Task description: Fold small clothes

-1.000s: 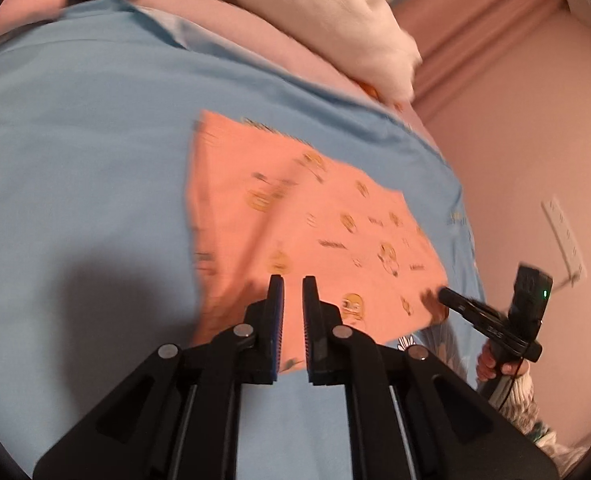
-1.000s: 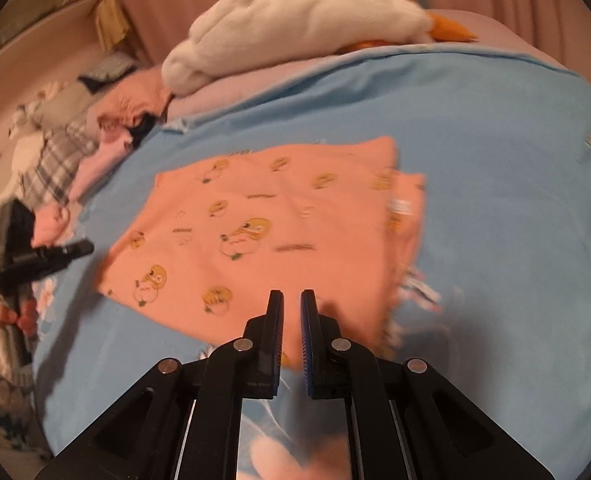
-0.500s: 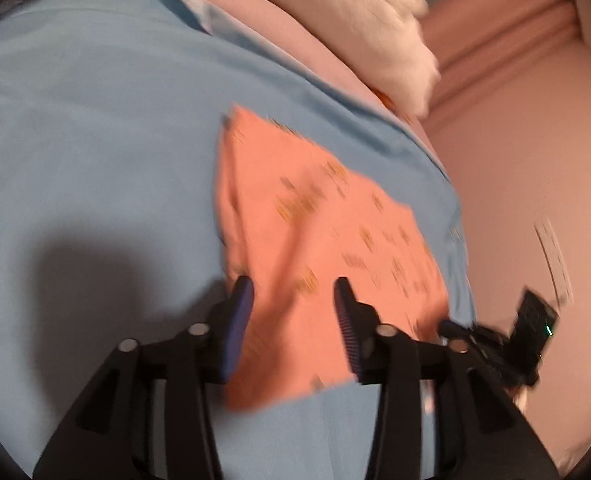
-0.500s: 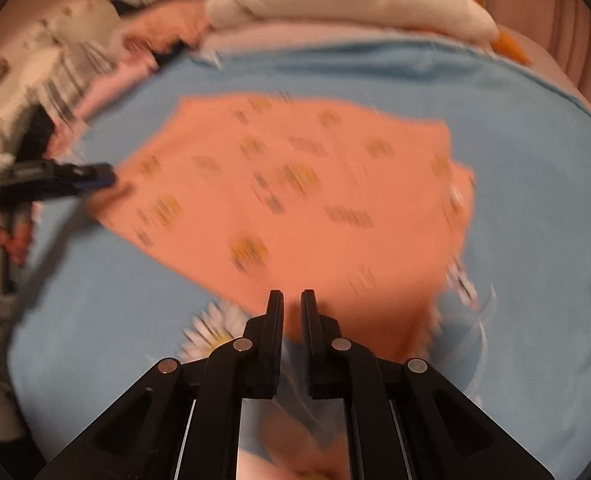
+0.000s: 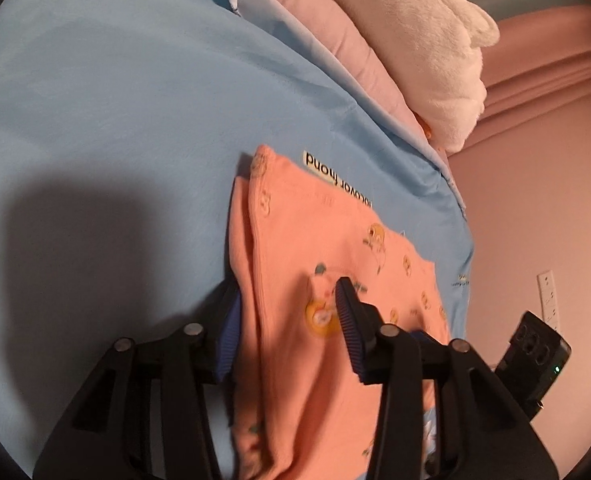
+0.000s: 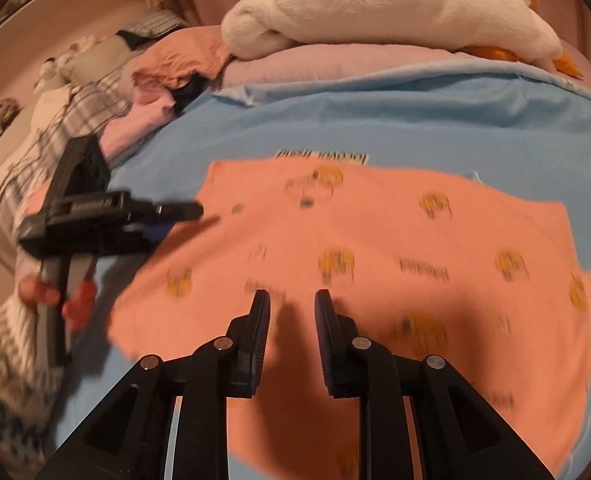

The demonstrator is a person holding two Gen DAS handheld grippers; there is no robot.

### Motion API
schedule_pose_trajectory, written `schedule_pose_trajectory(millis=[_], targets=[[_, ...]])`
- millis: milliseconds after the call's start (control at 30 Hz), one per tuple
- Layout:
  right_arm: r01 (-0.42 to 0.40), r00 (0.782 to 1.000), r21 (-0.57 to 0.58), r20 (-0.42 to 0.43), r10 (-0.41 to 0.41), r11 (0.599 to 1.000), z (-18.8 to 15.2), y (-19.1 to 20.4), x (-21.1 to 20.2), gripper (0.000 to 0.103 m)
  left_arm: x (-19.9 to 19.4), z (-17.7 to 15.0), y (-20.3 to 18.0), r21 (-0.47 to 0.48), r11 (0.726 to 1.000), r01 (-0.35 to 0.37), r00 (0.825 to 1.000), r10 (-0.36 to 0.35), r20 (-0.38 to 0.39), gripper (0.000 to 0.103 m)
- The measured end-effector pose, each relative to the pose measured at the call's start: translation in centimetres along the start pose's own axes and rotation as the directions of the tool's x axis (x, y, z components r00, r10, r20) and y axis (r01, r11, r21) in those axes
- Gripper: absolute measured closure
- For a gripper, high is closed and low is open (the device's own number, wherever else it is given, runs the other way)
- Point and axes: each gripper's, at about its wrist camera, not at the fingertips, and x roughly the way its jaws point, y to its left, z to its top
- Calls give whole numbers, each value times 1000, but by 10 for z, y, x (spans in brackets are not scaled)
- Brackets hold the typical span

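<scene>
Orange garment (image 6: 375, 248) lies flat on the blue sheet (image 6: 375, 120) of the bed, partly folded, long axis running from left claw (image 5: 287, 312) to right claw (image 6: 289, 312). The left claw straddles a doubled side edge, cloth between its jaws, which are closing; whether the pads already pinch cannot be told. The right claw hovers over the garment's near edge, jaws opening, nothing between them. White plush (image 6: 395, 4) sits beyond the garment, clothes pile (image 6: 107, 92) beyond its left corner. Left claw seems nearer to a grab.
</scene>
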Motion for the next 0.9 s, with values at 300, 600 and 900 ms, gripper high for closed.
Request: schedule_pose_trajectory(millis=[300,600,900], targets=[[155,987,58,-55,-152,986,31,-18,52,90,2,-1,-8,-5,999,-48,999,48,-7,95],[95,987,-62,-122,-102,994,-32,30,2,90,-8,0,-27,27,997,-67,998,67,9,95],[-137,991,230,26,135,964,-34,-16,-33,85,-14,-6,-109,152,983,-102,995,98,28,95]])
